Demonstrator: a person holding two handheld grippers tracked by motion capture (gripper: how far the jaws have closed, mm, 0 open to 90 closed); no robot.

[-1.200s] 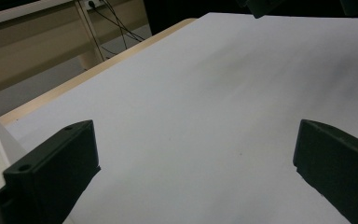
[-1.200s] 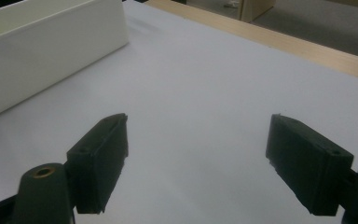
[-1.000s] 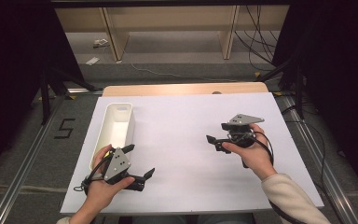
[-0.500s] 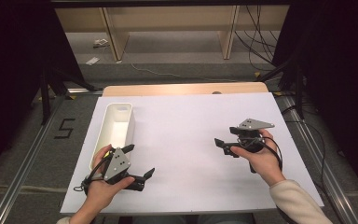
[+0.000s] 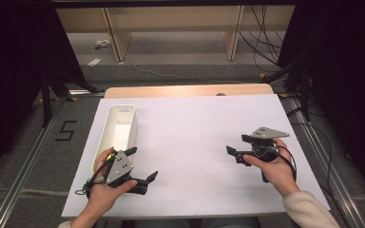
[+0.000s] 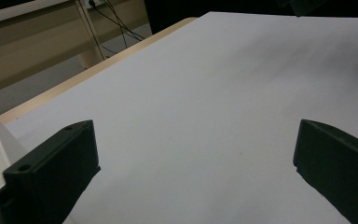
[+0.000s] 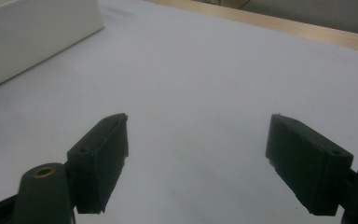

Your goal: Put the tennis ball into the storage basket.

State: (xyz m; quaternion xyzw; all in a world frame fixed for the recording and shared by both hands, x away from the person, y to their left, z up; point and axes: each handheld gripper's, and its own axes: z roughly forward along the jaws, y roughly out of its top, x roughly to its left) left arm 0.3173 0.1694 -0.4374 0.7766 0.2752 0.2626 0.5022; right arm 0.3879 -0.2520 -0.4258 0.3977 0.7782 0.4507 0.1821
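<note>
Your left gripper (image 5: 142, 164) sits near-left, jaws spread wide and empty, just beside the near end of the white bin (image 5: 119, 129), whose long axis runs near to far. Your right gripper (image 5: 237, 148), likewise parted and empty, lies well right of it.

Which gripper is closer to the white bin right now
Left. The left gripper sits beside the near end of the white bin, while the right gripper is across the table, well to the bin's right.
</note>
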